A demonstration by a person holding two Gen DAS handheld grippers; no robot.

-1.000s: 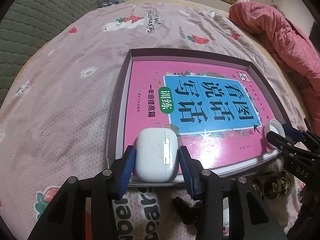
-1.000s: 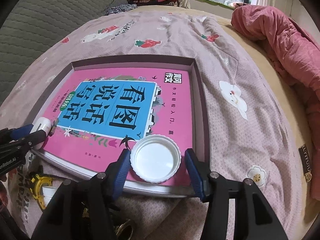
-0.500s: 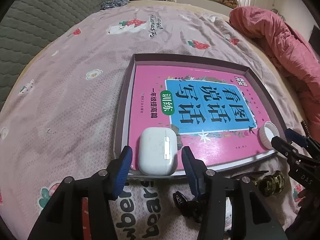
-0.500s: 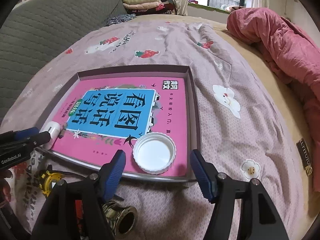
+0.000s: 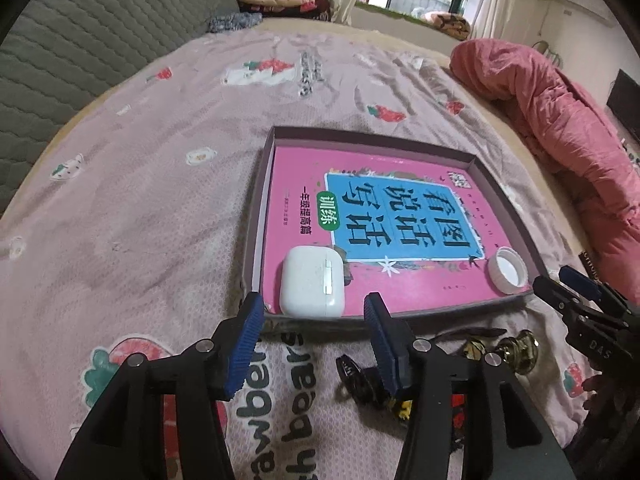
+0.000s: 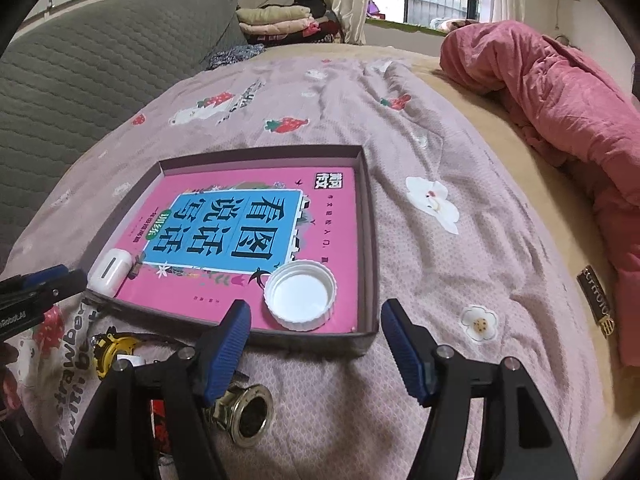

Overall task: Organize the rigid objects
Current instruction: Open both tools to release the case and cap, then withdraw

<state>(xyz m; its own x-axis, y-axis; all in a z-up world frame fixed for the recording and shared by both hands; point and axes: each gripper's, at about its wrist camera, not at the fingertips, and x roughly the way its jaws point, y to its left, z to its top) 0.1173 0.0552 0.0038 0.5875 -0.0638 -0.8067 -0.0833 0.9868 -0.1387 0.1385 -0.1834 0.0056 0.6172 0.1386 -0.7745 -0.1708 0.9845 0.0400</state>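
Note:
A white earbud case lies on the near left corner of a pink book inside a shallow grey tray. My left gripper hovers just in front of the case, its jaws opening and clear of both sides of it. A white bottle cap rests open side up on the book's near right corner. My right gripper stands open in front of the cap, touching nothing. Each gripper shows at the edge of the other's view: the right gripper and the left gripper.
The tray sits on a pink bedspread. In front of it lie a brass door knob, a yellow-and-black reel and a black clip. A pink quilt is heaped on the right, and a grey padded headboard rises on the left.
Both grippers have opened wider and drawn back and up from the tray. The earbud case and the cap stay where they lay on the book.

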